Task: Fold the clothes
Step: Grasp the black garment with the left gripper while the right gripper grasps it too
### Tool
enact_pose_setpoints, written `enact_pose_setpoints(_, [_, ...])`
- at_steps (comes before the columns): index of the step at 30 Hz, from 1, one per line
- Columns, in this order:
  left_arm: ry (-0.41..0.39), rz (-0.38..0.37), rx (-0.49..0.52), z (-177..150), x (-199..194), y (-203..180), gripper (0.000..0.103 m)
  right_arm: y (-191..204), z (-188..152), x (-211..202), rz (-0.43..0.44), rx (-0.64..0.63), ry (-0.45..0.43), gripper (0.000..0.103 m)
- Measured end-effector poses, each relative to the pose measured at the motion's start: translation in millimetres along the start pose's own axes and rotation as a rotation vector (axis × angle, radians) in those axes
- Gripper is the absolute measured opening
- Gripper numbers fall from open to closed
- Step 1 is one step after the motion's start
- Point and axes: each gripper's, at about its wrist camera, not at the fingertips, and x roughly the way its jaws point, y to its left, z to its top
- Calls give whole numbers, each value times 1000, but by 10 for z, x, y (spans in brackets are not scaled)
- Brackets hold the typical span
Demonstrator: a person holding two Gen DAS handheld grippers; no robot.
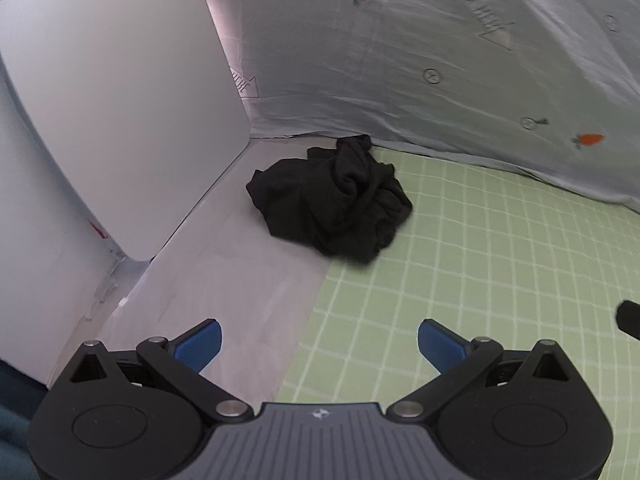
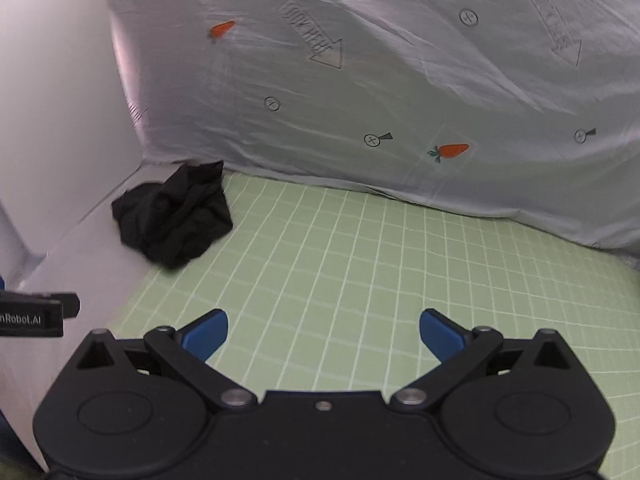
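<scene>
A crumpled black garment [image 1: 332,200] lies in a heap at the far side of the surface, half on white paper and half on the green checked mat [image 1: 480,260]. My left gripper [image 1: 319,342] hovers well short of it, open, nothing between its blue pads. In the right wrist view the same black garment [image 2: 174,216] sits at the far left. My right gripper [image 2: 323,334] is open over the green mat [image 2: 360,264], empty, far from the garment. The left gripper's body [image 2: 32,314] shows at the left edge.
A pale blue sheet [image 1: 400,60] printed with carrots hangs as a backdrop right behind the garment. A white panel [image 1: 100,100] walls off the left side. White paper [image 1: 240,272] covers the left strip of the surface. A dark tip [image 1: 628,316] pokes in at the right edge.
</scene>
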Motion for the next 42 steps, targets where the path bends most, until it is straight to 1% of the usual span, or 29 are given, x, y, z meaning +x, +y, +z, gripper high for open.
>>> enact_pose_setpoints(4, [57, 5, -53, 293, 438, 95, 103, 25, 230, 377, -7, -21, 25, 103])
enact_pose_setpoints(8, [109, 17, -78, 540, 877, 170, 103, 112, 467, 863, -9, -45, 68, 103])
enact_pose_setpoints(10, [132, 17, -89, 646, 1091, 211, 103, 185, 577, 1125, 5, -57, 95, 103])
enact_pose_setpoints(13, [163, 19, -109, 782, 1388, 268, 103, 347, 741, 1517, 55, -90, 119, 103])
enact_pose_setpoints(17, [205, 29, -145, 874, 1707, 348, 103, 630, 939, 2038, 99, -107, 134, 103])
enact_pose_setpoints(21, [245, 32, -179, 903, 1986, 442, 103, 892, 1083, 2475, 162, -108, 156, 103])
enact_pose_setpoints(23, [258, 26, -186, 917, 2111, 471, 102, 995, 1115, 2627, 191, -116, 159, 103])
enact_pose_setpoints(26, [265, 10, -192, 952, 2237, 526, 101, 1142, 1145, 2840, 208, -141, 177, 103])
enact_pose_setpoints(29, [260, -11, -195, 1008, 2311, 526, 96, 1275, 1147, 2995, 225, -174, 190, 102])
enact_pose_setpoints(30, [258, -20, -199, 1027, 2332, 529, 95, 1311, 1143, 3032, 233, -185, 193, 99])
enact_pose_setpoints(32, [258, -26, -202, 1067, 2366, 523, 91, 1376, 1133, 3093, 239, -209, 197, 97])
enact_pose_setpoints(34, [254, -39, -189, 1092, 2396, 498, 83, 1410, 1130, 3132, 249, -219, 193, 94])
enact_pose_setpoints(35, [252, -45, -183, 1102, 2410, 483, 81, 1415, 1129, 3141, 258, -220, 193, 89])
enact_pose_setpoints(36, [248, -59, -182, 1106, 2412, 469, 73, 1415, 1129, 3148, 273, -218, 193, 82])
enact_pose_setpoints(37, [244, -73, -181, 1111, 2414, 455, 64, 1415, 1131, 3152, 294, -215, 196, 77])
enact_pose_setpoints(38, [240, -87, -180, 1115, 2415, 441, 58, 1422, 1130, 3146, 315, -216, 198, 64])
enact_pose_setpoints(39, [240, -102, -188, 1117, 2412, 427, 47, 1432, 1124, 3130, 337, -218, 197, 48])
enact_pose_setpoints(40, [236, -120, -193, 1120, 2405, 412, 31, 1449, 1116, 3107, 354, -226, 190, 44])
enact_pose_setpoints(41, [228, -148, -194, 1120, 2392, 388, 22, 1477, 1101, 3066, 359, -246, 174, 34])
enact_pose_setpoints(42, [222, -148, -190, 1119, 2372, 355, 14, 1505, 1084, 3023, 355, -272, 155, 24])
